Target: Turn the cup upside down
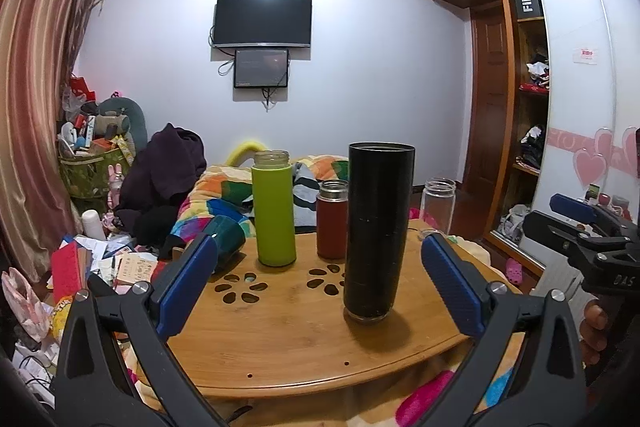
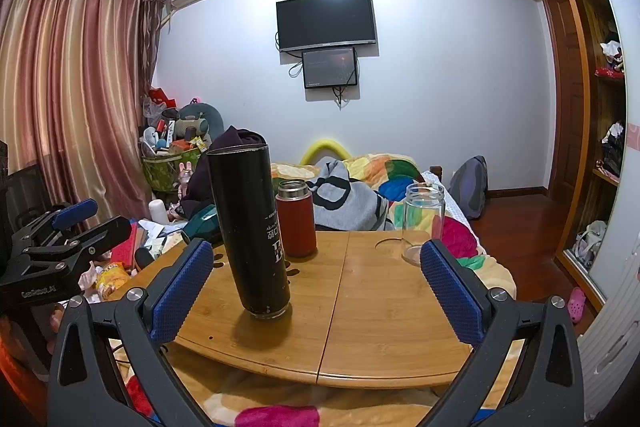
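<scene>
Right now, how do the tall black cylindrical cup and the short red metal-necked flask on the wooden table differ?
The tall black cylindrical cup stands much taller than the short red metal-necked flask. The black cup sits nearer the table's front edge; the red flask stands farther back. The black cup is one straight dark tube with printed lettering, while the red flask narrows to a silver threaded neck. Both stand upright, lidless, mouths up, on the wooden table.

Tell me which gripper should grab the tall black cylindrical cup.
Left, probably: the tall black cylindrical cup stands nearly centred between the open left gripper; it sits off-centre before the open right gripper.
</scene>
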